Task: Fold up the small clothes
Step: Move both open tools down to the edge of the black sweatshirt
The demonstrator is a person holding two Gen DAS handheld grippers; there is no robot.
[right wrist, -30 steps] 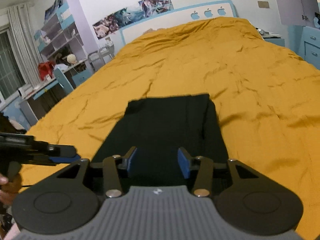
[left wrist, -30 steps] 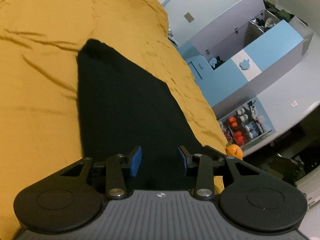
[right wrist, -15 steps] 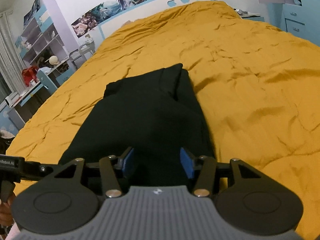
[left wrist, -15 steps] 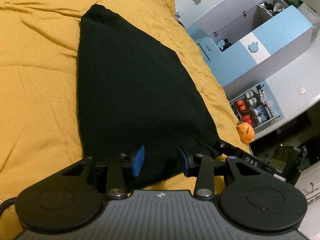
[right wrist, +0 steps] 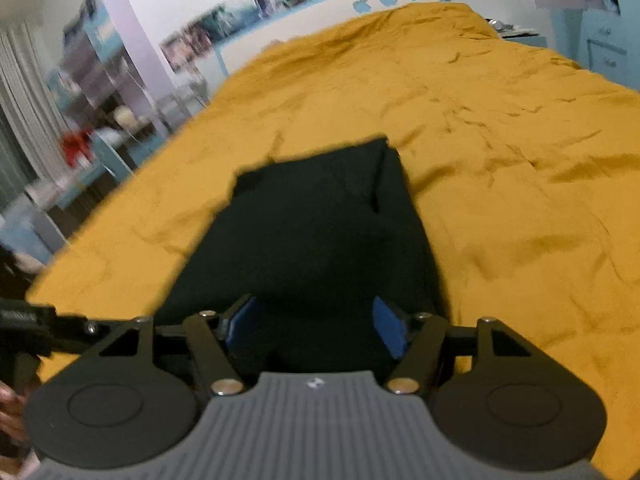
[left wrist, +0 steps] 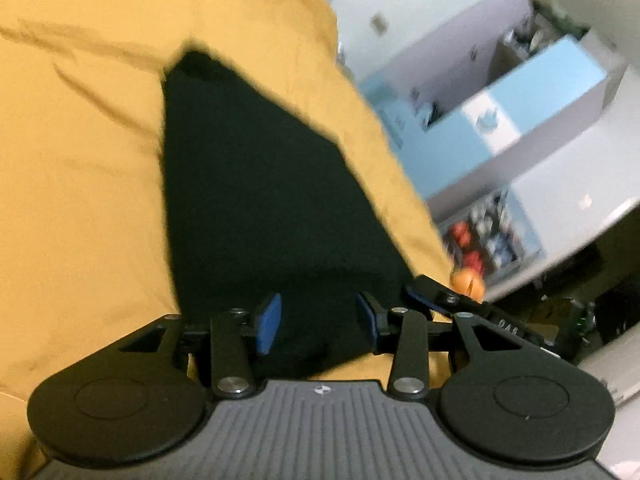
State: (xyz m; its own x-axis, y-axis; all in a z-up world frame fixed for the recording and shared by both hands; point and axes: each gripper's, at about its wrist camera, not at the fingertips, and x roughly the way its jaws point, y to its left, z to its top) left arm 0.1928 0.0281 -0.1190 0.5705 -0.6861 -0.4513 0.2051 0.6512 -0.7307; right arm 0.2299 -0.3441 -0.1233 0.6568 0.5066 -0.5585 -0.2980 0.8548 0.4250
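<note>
In the left wrist view, the left gripper [left wrist: 318, 320] hangs over the near end of a black garment [left wrist: 256, 200] that lies flat on the mustard-yellow bedspread [left wrist: 80, 200]. Its blue pads [left wrist: 269, 322] stand apart and have just been opening a little; the dark cloth lies below and between them, but neither pad presses on it. The garment tapers away from the camera toward a far corner. At the right, the tip of the right gripper [left wrist: 436, 296] reaches the garment's near right corner, with a small orange object [left wrist: 467, 282] just behind it and a blurred blue and white cabinet [left wrist: 520, 112] beyond the bed's edge. In the right wrist view, the right gripper [right wrist: 312, 326] has just been spreading its jaws wide, and the blue pads [right wrist: 388, 326] flank the garment's [right wrist: 312, 220] near edge without clamping it. A folded flap shows along the garment's far right side. The bedspread [right wrist: 500, 160] runs back to a headboard [right wrist: 384, 0] with blue apple shapes, and blurred shelves [right wrist: 100, 80] stand at the left.
</note>
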